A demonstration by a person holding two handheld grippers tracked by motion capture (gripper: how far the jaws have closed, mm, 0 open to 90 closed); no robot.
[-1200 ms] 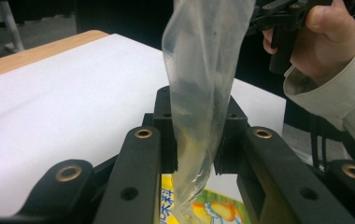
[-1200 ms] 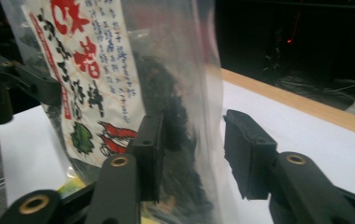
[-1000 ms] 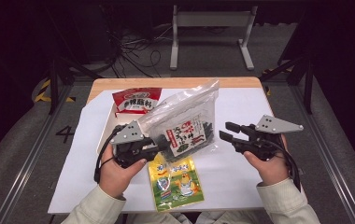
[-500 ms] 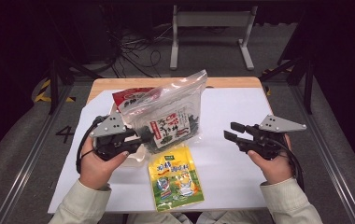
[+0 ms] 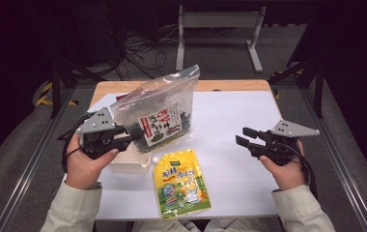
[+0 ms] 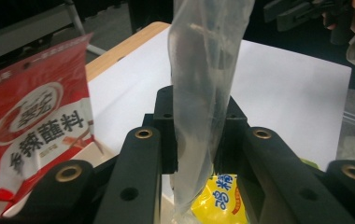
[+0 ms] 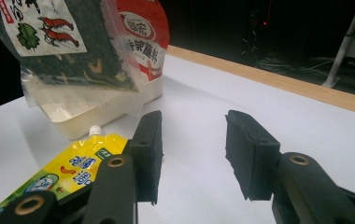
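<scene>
A: What is the left hand-held gripper (image 5: pixel 134 131) doing?

B: It is clamping the clear bag (image 5: pixel 158 113) by its lower edge; the bag is rising tilted above its jaws, off the table (image 5: pixel 239 116).

A: And the right hand-held gripper (image 5: pixel 242 137)?

B: It is hanging open with nothing between the jaws, well apart from the bag. The yellow pouch (image 5: pixel 180 184) is lying just below the left one.

Glossy clear-plastic bag (image 5: pixel 160 113) — matt white tabletop (image 5: pixel 234 121)
</scene>
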